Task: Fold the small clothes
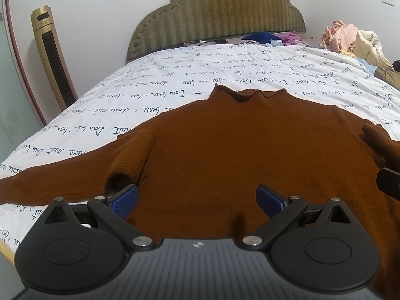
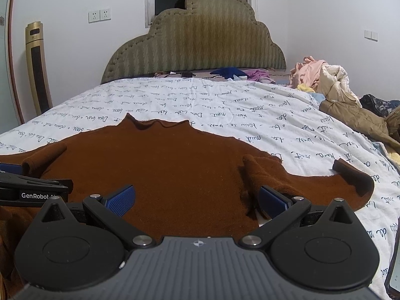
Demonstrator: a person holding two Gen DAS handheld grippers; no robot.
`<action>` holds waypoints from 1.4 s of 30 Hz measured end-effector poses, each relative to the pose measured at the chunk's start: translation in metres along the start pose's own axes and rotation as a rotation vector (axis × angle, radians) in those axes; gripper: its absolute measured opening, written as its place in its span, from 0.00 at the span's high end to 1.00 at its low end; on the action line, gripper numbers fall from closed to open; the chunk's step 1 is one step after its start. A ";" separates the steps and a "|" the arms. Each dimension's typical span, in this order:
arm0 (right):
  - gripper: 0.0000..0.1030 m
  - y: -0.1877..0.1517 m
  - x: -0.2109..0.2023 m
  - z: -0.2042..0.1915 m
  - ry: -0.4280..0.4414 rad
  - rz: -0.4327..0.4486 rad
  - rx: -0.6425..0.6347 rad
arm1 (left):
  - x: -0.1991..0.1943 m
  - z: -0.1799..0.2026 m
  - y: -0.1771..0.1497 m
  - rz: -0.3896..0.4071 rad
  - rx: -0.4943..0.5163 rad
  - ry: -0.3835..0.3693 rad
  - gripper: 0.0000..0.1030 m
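Observation:
A brown sweater (image 1: 237, 150) lies flat on the white bedspread (image 1: 175, 85), collar toward the headboard. In the left wrist view its left sleeve is folded back, the cuff (image 1: 125, 167) resting just ahead of my left gripper (image 1: 197, 200), which is open over the lower body with nothing between its blue pads. In the right wrist view the same sweater (image 2: 162, 170) fills the foreground. Its right sleeve is bunched (image 2: 260, 172) near the right pad, and its cuff (image 2: 350, 175) lies on the bedspread. My right gripper (image 2: 197, 200) is open above the hem. The left gripper (image 2: 32, 187) shows at the left edge.
A padded olive headboard (image 2: 200, 40) stands at the far end. Loose clothes are piled (image 2: 325, 80) at the bed's right side, with small items (image 2: 230, 72) near the headboard. A gold tower fan (image 1: 52, 57) stands left of the bed. A phone (image 2: 395, 270) lies at the near right edge.

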State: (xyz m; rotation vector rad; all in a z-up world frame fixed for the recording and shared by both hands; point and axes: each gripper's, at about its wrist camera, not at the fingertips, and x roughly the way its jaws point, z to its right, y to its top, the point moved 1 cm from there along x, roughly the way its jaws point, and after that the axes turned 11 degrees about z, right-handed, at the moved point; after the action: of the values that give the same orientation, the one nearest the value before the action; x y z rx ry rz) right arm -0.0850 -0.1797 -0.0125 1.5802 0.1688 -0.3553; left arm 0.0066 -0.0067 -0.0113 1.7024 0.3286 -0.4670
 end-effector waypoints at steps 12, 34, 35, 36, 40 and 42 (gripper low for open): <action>0.00 -0.002 -0.001 0.003 0.046 0.001 0.015 | 0.001 0.002 -0.001 -0.005 0.005 -0.002 0.02; 0.05 0.009 0.002 0.058 -0.126 0.026 -0.070 | -0.004 0.011 -0.001 0.005 0.032 -0.026 0.02; 0.06 0.009 0.003 0.065 -0.155 0.025 -0.088 | -0.005 0.012 0.000 0.007 0.036 -0.027 0.02; 0.07 0.010 0.006 0.075 -0.192 0.024 -0.106 | -0.005 0.013 0.000 0.008 0.038 -0.029 0.02; 0.12 0.010 0.030 0.116 -0.371 -0.018 -0.176 | -0.005 0.016 0.000 0.007 0.045 -0.035 0.02; 0.14 0.008 0.047 0.137 -0.420 -0.055 -0.198 | -0.005 0.017 0.001 0.006 0.052 -0.037 0.02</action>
State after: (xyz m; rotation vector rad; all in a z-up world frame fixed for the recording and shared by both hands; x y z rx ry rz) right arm -0.0551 -0.3212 -0.0215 1.2777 -0.0763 -0.6830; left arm 0.0006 -0.0238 -0.0108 1.7425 0.2869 -0.5055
